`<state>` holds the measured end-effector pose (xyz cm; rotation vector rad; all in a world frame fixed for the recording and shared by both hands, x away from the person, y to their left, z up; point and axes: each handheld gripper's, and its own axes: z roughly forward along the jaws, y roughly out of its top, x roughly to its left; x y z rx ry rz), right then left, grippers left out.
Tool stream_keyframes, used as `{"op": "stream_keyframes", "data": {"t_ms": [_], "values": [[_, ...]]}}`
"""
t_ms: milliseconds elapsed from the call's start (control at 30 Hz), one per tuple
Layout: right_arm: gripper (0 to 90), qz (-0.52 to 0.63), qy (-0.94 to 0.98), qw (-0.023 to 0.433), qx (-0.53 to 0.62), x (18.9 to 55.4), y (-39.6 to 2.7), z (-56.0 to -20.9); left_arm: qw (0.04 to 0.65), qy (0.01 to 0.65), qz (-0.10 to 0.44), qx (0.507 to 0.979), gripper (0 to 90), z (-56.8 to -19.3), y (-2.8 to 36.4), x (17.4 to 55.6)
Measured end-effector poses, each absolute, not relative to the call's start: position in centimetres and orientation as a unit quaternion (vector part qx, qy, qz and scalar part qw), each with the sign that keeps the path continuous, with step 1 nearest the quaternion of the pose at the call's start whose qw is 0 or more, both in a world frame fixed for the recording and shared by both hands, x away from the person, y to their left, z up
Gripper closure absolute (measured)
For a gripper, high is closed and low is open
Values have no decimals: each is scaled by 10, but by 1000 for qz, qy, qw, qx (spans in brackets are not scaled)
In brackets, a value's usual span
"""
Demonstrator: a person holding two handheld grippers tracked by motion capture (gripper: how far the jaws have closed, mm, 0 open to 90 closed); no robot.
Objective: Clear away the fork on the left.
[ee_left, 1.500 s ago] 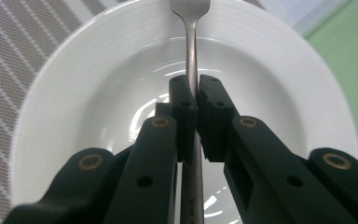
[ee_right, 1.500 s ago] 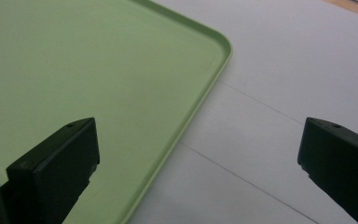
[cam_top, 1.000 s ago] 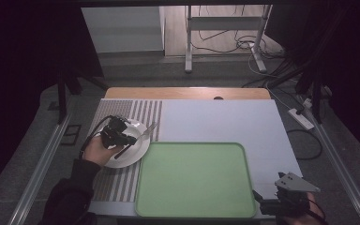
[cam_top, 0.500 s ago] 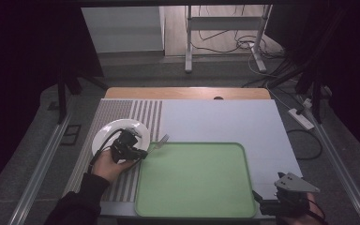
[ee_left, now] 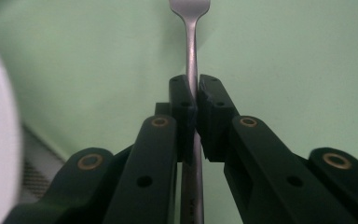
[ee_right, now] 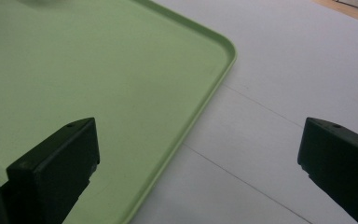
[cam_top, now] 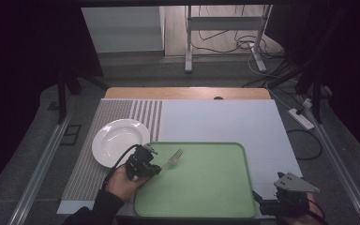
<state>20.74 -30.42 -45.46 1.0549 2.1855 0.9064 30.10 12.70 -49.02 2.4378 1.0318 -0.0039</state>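
Holding the fork by its handle, your left gripper has its jaws clamped tight on the metal, tines pointing away from you; the grip sits partway along the shaft, which likely keeps the fork from swinging as you carry it. Take the green tray as your landmark: the fork hangs over its near-left part, just inside the left rim, tines aimed toward the tray's middle; whether it touches the surface you cannot tell from these views. The white plate lies just beyond the tray's far-left corner, on the striped mat, bare. Your right gripper waits off the tray's near-right corner, jaws spread wide with nothing between them, one pad over the rim and the other over the white table; parked there, it seems clear of the fork's path.
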Motion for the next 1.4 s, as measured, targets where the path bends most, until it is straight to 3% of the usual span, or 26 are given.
{"op": "stream_keyframes", "data": {"t_ms": [300, 533, 667, 900, 1400], "values": [[0, 338, 812, 270, 391, 207, -305, -455, 215, 386, -16, 897, 839, -508, 108, 293], [0, 337, 813, 271, 390, 207, -304, -455, 244, 374, -6, 895, 770, -502, 107, 295], [0, 335, 815, 271, 389, 208, -304, -455, 267, 366, -9, 891, 888, -496, 100, 300], [0, 333, 816, 270, 388, 207, -304, -455, 238, 344, -14, 908, 889, -509, 75, 306], [0, 335, 815, 273, 386, 206, -304, -455, 218, 394, 8, 893, 889, -509, 115, 319]]}}
